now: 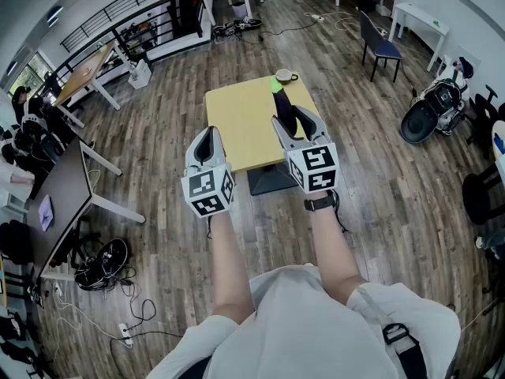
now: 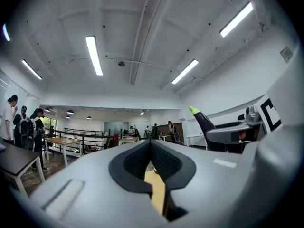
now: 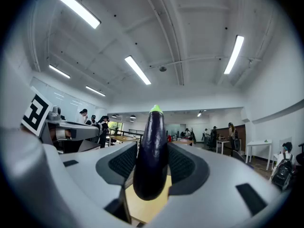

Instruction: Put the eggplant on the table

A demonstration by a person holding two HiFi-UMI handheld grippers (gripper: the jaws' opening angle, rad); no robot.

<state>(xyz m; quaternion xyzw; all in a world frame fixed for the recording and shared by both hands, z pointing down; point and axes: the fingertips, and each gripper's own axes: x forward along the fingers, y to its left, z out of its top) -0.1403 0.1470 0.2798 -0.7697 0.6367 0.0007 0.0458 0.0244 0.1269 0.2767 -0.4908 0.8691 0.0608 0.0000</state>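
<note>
The right gripper (image 1: 296, 125) is holding the eggplant (image 1: 282, 101) upright, green tip up. Its fingers (image 3: 186, 163) are standing wide apart and pressing on the dark body from both sides. The eggplant is hanging above the right half of the yellow tabletop (image 1: 237, 121). The left gripper (image 1: 207, 144) is hovering alongside, its fingers (image 2: 166, 163) closed together on nothing. A cup (image 1: 284, 76) is sitting at the tabletop's far edge.

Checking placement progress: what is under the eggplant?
The yellow table shows below the rounded lower end of the eggplant, which the right gripper holds upright. In the head view the gripper covers that spot, so whether the eggplant touches the table cannot be seen.
</note>
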